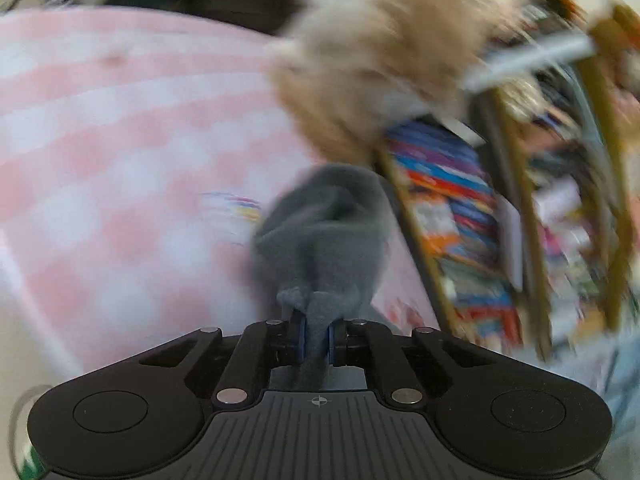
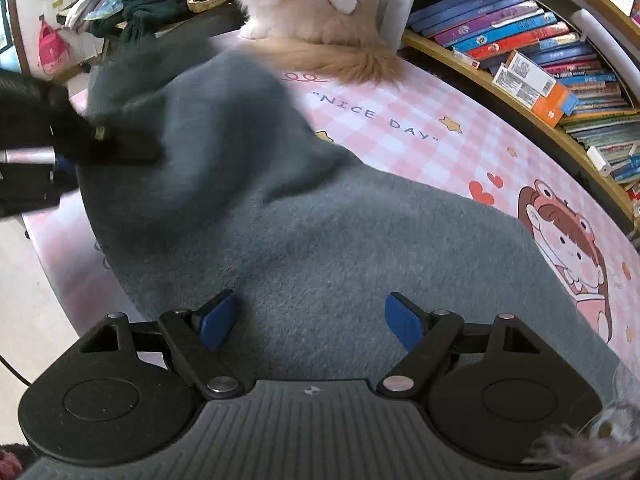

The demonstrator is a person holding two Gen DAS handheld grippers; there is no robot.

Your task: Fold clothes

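Nearby, cat (image 2: 320, 12) beside bookshelf (image 2: 532, 52), left fingers (image 1: 318, 340) pinching grey garment (image 2: 320, 248), right fingers (image 2: 312, 320) wide.

One grey garment (image 2: 340, 240), two grippers (image 1: 318, 340) (image 2: 312, 320), one fluffy cat (image 2: 320, 4), one pink checked mat (image 2: 440, 148), one bookshelf (image 2: 520, 120)

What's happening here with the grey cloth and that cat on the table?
A person holding two grippers is folding a grey garment on a pink checked table cover. The left gripper is shut on a bunched edge of the cloth, raised off the cover. The right gripper is open over the flat part of the garment, holding nothing. A fluffy cat sits at the far end of the cover, beside a bookshelf.
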